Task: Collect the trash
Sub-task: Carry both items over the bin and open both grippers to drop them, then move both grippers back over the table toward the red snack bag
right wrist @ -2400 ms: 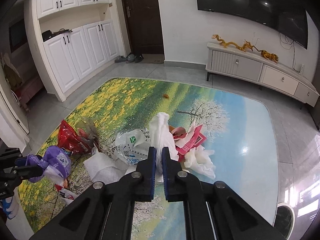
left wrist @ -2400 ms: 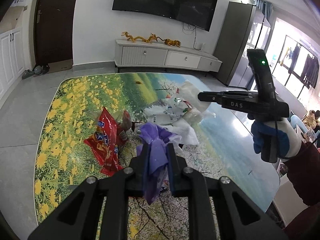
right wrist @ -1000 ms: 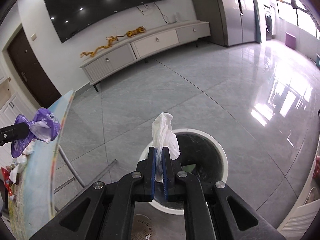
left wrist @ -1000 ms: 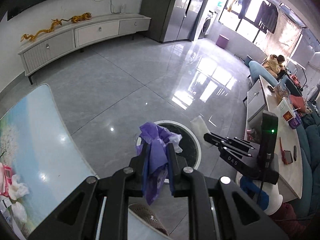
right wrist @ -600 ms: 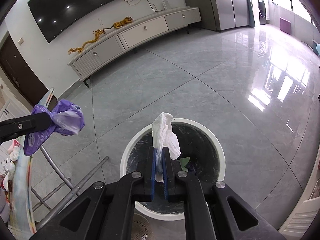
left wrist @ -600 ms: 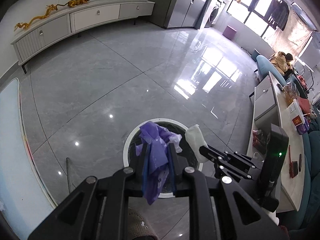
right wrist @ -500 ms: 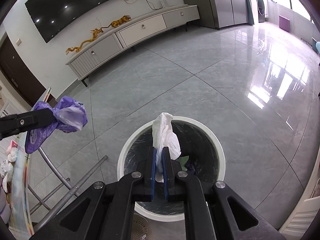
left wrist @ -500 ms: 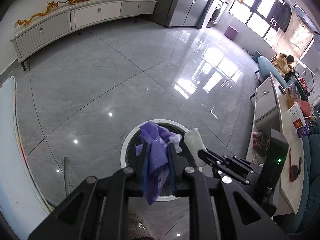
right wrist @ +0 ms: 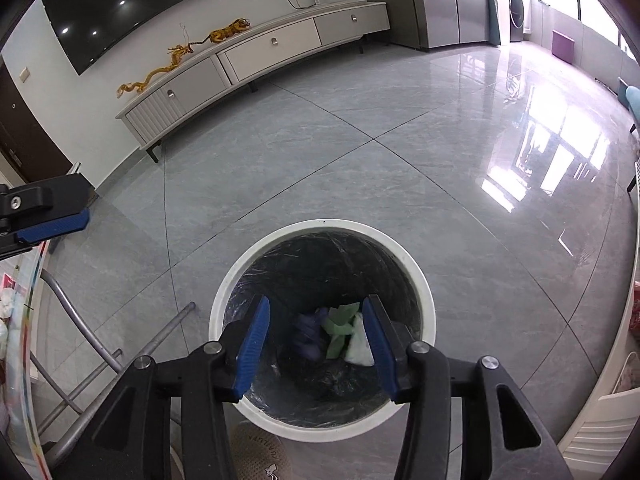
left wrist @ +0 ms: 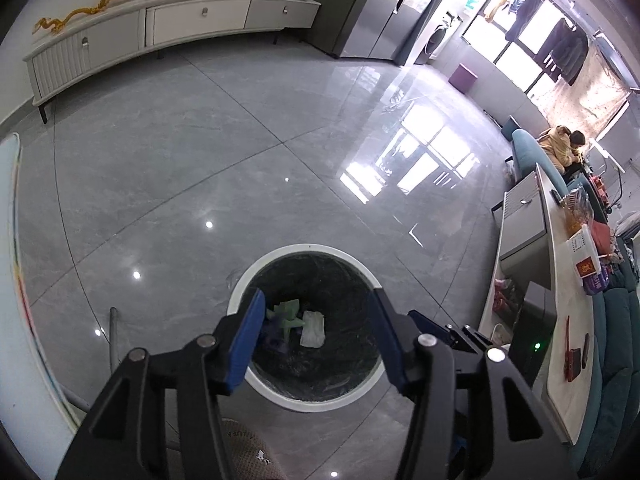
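Over the bin (left wrist: pixel 308 250), your left tongs (left wrist: pixel 316 328) stand wide apart and hold nothing; you have them there so whatever you let go falls straight inside the rim. Left of the bin runs the edge of the surface (left wrist: pixel 12 280), where more trash likely waits, though little of it shows. Down in the bin's black liner lie a purple wad (right wrist: pixel 306 334), a green scrap (right wrist: pixel 340 330) and a white tissue (right wrist: pixel 360 344), close together at the bottom. Your right tongs (right wrist: pixel 316 340) hang over the same opening, also spread and empty. Half a second ago the left pair still pinched the purple wad and the right pair the tissue, both above the bin; now both pieces are inside. The next move is probably back to the surface.
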`<state>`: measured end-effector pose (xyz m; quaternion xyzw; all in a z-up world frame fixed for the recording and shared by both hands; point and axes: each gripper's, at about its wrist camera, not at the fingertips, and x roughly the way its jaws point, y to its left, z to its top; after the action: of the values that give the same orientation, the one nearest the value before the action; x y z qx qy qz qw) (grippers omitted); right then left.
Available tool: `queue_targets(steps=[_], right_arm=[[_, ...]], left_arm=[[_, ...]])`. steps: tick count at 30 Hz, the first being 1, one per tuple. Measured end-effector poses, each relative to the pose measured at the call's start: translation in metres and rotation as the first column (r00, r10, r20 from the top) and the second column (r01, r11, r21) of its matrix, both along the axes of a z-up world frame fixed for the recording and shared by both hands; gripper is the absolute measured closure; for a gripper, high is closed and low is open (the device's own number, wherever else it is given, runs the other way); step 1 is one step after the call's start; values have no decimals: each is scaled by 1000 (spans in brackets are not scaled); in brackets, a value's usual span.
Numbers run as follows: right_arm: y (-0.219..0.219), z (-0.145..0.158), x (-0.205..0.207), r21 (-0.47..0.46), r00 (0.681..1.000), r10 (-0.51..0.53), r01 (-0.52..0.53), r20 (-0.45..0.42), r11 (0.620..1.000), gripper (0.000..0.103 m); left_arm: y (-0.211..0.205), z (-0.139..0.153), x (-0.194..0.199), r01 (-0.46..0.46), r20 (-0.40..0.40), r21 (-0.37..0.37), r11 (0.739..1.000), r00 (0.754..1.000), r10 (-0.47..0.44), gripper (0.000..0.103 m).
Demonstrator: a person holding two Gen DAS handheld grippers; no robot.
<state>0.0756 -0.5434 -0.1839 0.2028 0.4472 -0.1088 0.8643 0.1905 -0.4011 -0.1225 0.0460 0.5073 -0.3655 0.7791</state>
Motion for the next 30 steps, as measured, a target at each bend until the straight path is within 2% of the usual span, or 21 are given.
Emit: queue_targets(steps=[2,6,11,17,20,24,25,27,30], right_arm=[[3,6,-4,-11,1000,0,0,10,1000,57],[17,24,-10,-54,999,20,-18,31,998,57],[48,54,-19,-93,994,71,-63,82,994,57],[92,87,-24,-118,979,138,-121,150,986,56],[118,102,-25,-128,967,180,-158,181,979,56],[149,117,-28,-132,951,226,-202,209,970,55],[156,120,-29,-132,948,237,-212,213,968,55],[170,124,-30,-131,942,255,-230,219,964,55],[186,131,-31,-143,935,277,-250,222,958,55]], left_arm=[[7,9,-7,-3,49,14,1000,999,3,51],[32,24,-27,-16,174,91,996,985,0,51],[79,39,-44,-52,257,127,991,966,18,51],[144,54,-65,-114,365,183,976,930,41,51],[185,63,-72,-166,395,169,971,914,88,51],[249,81,-85,-260,421,110,959,886,192,51],[263,84,-89,-285,429,100,953,877,217,49],[294,92,-96,-340,449,71,938,850,274,39],[333,101,-104,-412,466,36,911,813,349,36]])
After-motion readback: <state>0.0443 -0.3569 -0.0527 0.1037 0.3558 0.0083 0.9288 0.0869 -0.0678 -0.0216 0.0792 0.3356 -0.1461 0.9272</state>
